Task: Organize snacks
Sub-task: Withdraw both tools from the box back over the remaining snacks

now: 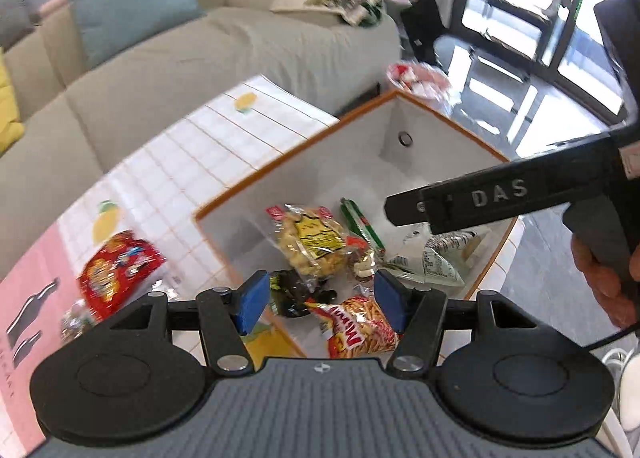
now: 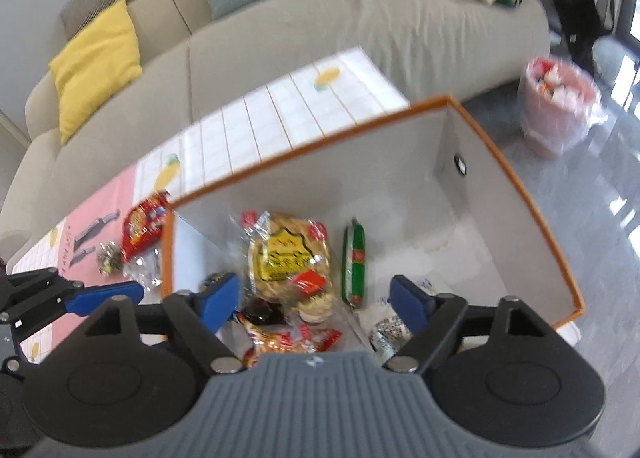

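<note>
A white box with an orange rim (image 1: 256, 182) (image 2: 520, 194) stands on the tiled table. It holds a clear bag of biscuits with a yellow label (image 1: 312, 242) (image 2: 288, 254), a green stick snack (image 1: 362, 224) (image 2: 354, 262), a red-orange noodle snack bag (image 1: 356, 330) (image 2: 292, 342), a dark packet (image 1: 288, 294) and a white packet (image 1: 432, 262) (image 2: 384, 326). My left gripper (image 1: 320, 304) hangs open above the box's near corner, nothing between its blue pads. Above the box's near side my right gripper (image 2: 314, 300) is open too, and holds nothing.
A red snack bag (image 1: 120, 270) (image 2: 144, 226) and small wrapped packets (image 2: 108, 258) lie on the table left of the box. A beige sofa (image 2: 320, 38) with cushions runs behind. A pink bin (image 2: 556, 106) stands on the floor to the right.
</note>
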`<move>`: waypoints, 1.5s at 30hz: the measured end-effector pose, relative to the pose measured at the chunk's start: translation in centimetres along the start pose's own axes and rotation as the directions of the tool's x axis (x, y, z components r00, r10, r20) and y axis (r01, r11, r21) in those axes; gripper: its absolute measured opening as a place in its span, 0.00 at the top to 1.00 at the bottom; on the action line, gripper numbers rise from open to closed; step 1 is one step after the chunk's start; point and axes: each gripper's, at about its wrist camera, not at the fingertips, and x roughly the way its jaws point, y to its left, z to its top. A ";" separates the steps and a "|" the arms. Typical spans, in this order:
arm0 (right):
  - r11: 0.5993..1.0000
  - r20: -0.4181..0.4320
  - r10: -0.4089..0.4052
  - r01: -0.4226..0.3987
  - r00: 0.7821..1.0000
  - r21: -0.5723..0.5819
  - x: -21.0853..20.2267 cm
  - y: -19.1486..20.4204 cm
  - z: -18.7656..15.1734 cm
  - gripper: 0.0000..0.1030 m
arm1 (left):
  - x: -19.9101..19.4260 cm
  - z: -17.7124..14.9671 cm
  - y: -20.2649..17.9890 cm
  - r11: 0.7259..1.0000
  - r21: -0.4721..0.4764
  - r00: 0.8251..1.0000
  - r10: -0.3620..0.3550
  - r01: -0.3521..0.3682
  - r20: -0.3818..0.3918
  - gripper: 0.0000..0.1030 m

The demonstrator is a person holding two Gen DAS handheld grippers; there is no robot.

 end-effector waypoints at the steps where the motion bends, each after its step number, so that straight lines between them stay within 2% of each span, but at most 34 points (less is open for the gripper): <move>1: 1.000 0.022 -0.002 0.002 1.000 -0.010 -0.7 0.6 -0.3 0.16 | -0.6 -0.3 0.2 1.000 -0.015 1.000 0.011 -0.010 0.011 0.32; 5: 0.999 0.112 0.000 0.005 0.994 -0.039 -3.2 2.7 -1.8 0.07 | -3.3 -1.7 1.3 0.995 -0.087 0.995 0.064 -0.057 0.071 0.29; 8: 0.999 0.171 0.008 -0.001 0.985 -0.042 -4.5 4.1 -3.1 0.03 | -5.2 -3.0 2.3 0.985 -0.139 0.986 0.123 -0.107 0.112 0.28; 13: 0.999 0.250 -0.001 0.013 0.968 -0.046 -5.7 6.7 -5.7 0.03 | -7.4 -5.4 4.2 0.963 -0.223 0.971 0.184 -0.147 0.154 0.28; 16: 0.999 0.287 -0.006 0.021 0.958 -0.050 -6.3 8.2 -7.5 0.03 | -8.5 -7.2 5.2 0.951 -0.264 0.962 0.212 -0.162 0.174 0.21; 18: 0.998 0.309 -0.012 0.031 0.951 -0.058 -6.5 9.2 -8.7 0.03 | -9.1 -8.4 5.8 0.942 -0.285 0.954 0.237 -0.179 0.182 0.21; 25: 0.980 0.376 -0.002 0.076 0.927 -0.182 -6.8 13.3 -12.3 0.03 | -10.6 -13.2 8.2 0.893 -0.403 0.938 0.295 -0.202 0.183 0.20; 32: 0.966 0.374 0.065 0.035 0.925 -0.256 -5.7 16.5 -15.8 0.03 | -10.9 -17.3 10.3 0.854 -0.469 0.924 0.340 -0.226 0.174 0.20; 39: 0.929 0.310 0.101 0.023 0.945 -0.370 -3.1 19.4 -17.9 0.03 | -10.0 -19.6 12.0 0.833 -0.508 0.935 0.329 -0.220 0.135 0.20; 45: 0.923 0.265 0.091 0.019 0.960 -0.385 -0.9 20.0 -17.6 0.03 | -8.8 -20.4 13.4 0.828 -0.524 0.948 0.299 -0.200 0.111 0.20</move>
